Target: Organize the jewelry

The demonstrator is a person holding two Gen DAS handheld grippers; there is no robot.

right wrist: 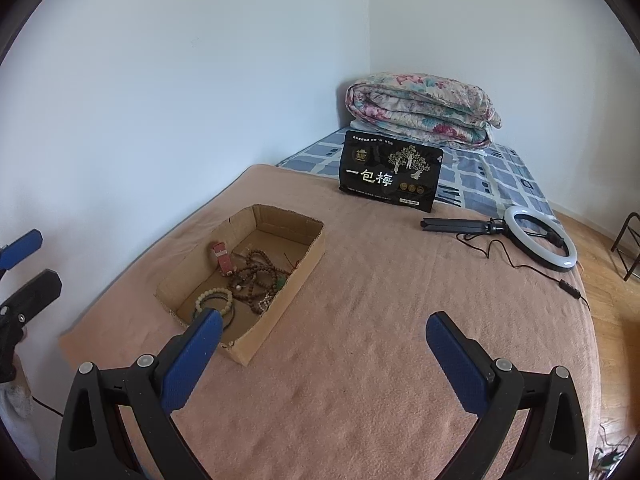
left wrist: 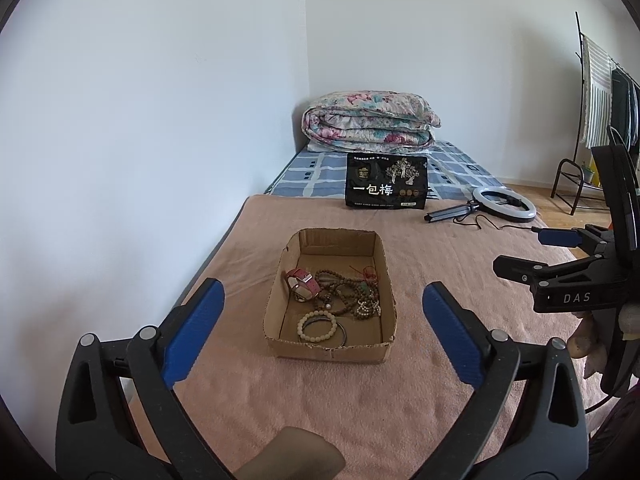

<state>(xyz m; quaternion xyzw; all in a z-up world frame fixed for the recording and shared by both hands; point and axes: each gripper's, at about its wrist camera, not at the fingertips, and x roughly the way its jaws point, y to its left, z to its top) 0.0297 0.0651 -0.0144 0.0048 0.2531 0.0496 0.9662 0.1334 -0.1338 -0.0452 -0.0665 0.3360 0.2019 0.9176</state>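
Note:
A shallow cardboard box point(left wrist: 280, 292) point(right wrist: 308, 248) rests on the pink blanket. Inside lie a red-strapped watch point(left wrist: 305, 282) point(right wrist: 223, 258), a tangle of brown bead strings point(left wrist: 352, 294) point(right wrist: 256, 276) and a pale bead bracelet point(left wrist: 317, 325) point(right wrist: 214, 298) on dark bangles. My left gripper point(left wrist: 323, 298) is open, held back from the box's near wall, nothing between its blue pads. My right gripper point(right wrist: 323, 330) is open too, to the right of the box and over bare blanket; its left fingertip point(right wrist: 208, 328) overlaps the box's near corner in the right wrist view. It also shows at the edge as the right gripper point(left wrist: 556, 254).
A black snack pouch point(left wrist: 386, 181) point(right wrist: 390, 172) stands behind the box. A ring light point(left wrist: 504, 204) point(right wrist: 540, 242) with tripod and cable lies at the far right. A folded floral quilt point(left wrist: 370, 122) point(right wrist: 424, 110) sits on the checked sheet. White wall runs along the left; wooden floor lies right.

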